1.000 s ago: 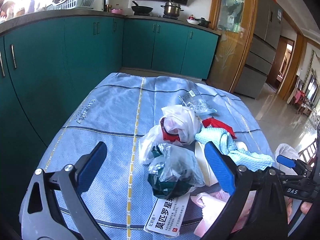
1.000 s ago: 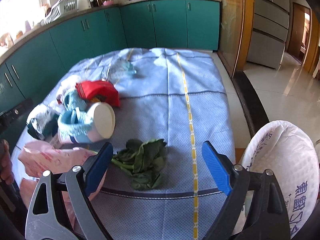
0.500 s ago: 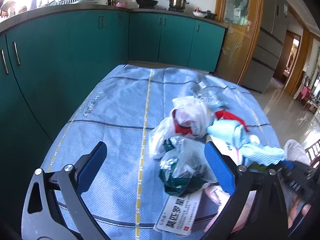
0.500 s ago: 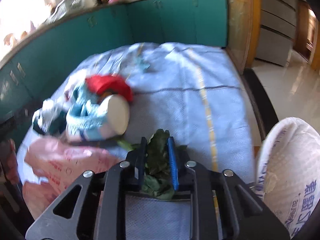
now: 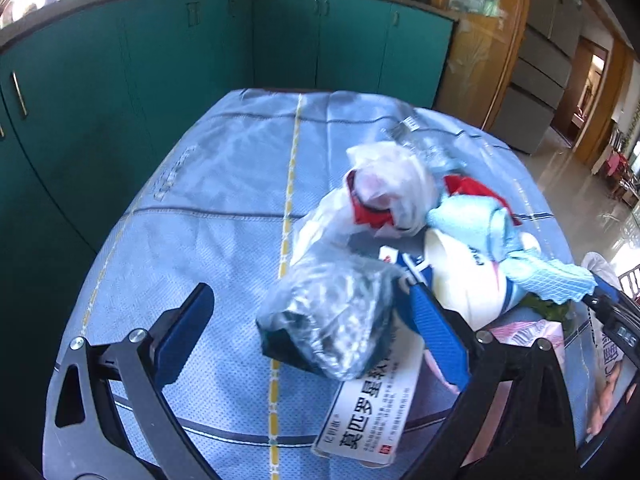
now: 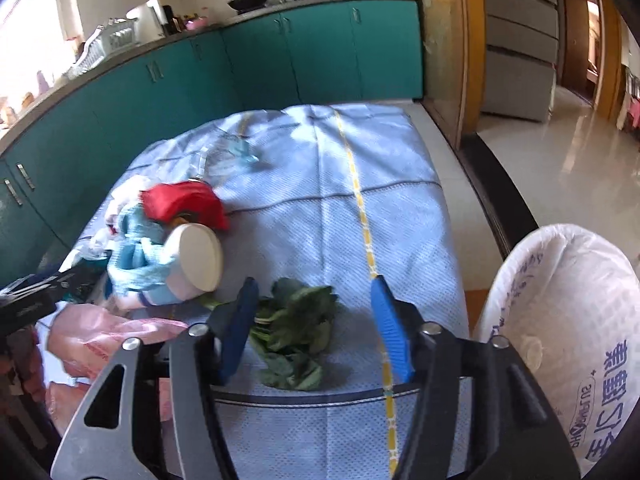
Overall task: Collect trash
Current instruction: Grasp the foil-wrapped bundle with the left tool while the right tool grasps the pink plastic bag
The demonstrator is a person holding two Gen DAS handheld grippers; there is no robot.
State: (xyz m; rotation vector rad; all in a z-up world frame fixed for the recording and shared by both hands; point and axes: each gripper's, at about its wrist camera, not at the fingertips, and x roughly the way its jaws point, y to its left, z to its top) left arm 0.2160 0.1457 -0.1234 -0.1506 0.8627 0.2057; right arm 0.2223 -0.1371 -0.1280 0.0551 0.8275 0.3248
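The right tool (image 6: 314, 328), clamped together half a second ago, is opening again around the leafy greens (image 6: 294, 334), which still lie on the tabletop (image 6: 280, 200) beside the white bag (image 6: 568, 344): that pinch apparently failed. The left tool (image 5: 308, 332) is closing around a crumpled clear plastic bag (image 5: 332, 320), not yet gripping.

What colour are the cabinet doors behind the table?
Teal green cabinet doors, clearest in the right wrist view.
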